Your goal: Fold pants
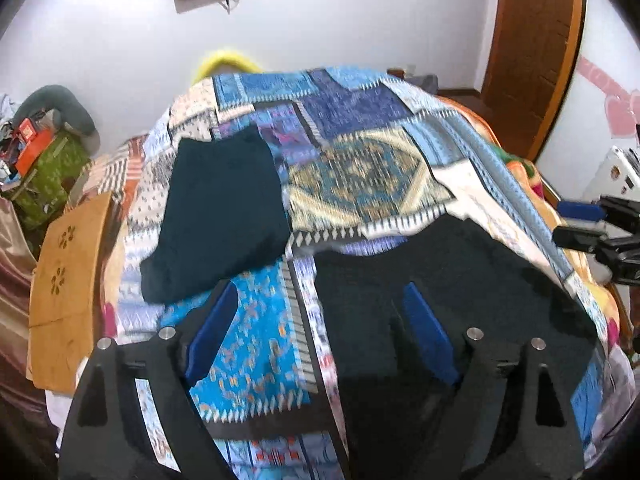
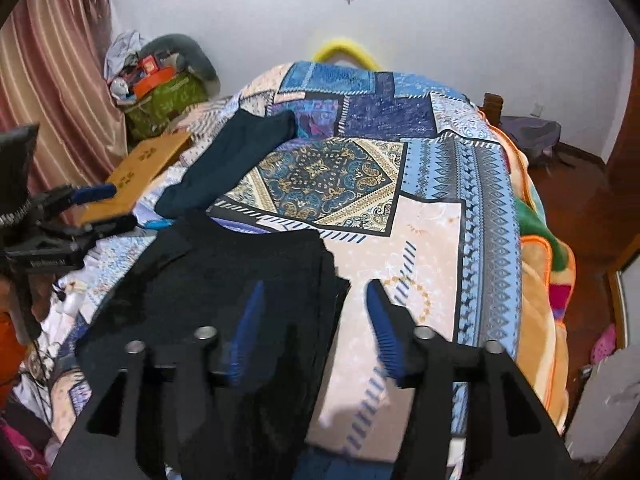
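Black pants lie folded flat on the near part of a blue patchwork bedspread. My left gripper hovers open over their left edge, one blue pad above the cloth and the other above the bedspread. My right gripper is open above their right edge, with nothing pressed between the pads. Each gripper also shows in the other's view: the right gripper at the right edge, the left gripper at the left. A second, dark teal folded garment lies farther back on the left.
A wooden board leans at the bed's left side, and a green bag full of clutter stands behind it. An orange blanket hangs off the bed's right edge. A brown door is at the far right.
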Tool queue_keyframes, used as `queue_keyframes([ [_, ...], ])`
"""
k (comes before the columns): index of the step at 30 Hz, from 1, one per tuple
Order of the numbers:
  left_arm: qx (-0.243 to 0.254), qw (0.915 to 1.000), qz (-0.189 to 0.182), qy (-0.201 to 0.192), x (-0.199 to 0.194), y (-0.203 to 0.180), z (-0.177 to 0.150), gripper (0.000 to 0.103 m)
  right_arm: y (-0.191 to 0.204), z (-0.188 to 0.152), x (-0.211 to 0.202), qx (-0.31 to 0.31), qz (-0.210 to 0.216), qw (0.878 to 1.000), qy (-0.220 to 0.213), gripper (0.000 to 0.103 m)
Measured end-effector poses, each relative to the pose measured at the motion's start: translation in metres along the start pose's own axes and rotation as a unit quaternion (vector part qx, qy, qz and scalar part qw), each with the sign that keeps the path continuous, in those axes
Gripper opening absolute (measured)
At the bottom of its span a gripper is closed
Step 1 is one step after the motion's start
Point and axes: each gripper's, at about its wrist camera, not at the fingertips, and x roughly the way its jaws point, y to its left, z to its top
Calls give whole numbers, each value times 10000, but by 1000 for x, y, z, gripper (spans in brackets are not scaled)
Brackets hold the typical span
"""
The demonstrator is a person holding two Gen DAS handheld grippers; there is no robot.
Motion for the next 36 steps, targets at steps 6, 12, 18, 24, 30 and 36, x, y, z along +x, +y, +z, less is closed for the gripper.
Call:
queue_keyframes([
  [6,-173,9974,-415,560,15,-5,-35,86,5,-34,11,223,278,9989,303,63],
  [12,-468,9908,-864,926,36,-5,-50,87,-7,-56,40,522,453,9944,799,65],
  [18,-842,9746,-1499,1433,71,1,-48,95,-19,-50,65,903,965,9850,1113,68],
  [24,-812,9669,-1813,1604,83,-4,-38,98,-4,-42,79,599,1094,9847,1219,65],
  [30,-454,9659,-1938,1654,85,-17,-23,78,-2,-33,85,423,1238,9824,1335,41],
  [36,-377,9700,-1819,1566,68,-22,-21,44,20,-31,71,-163,915,9878,1250,26],
])
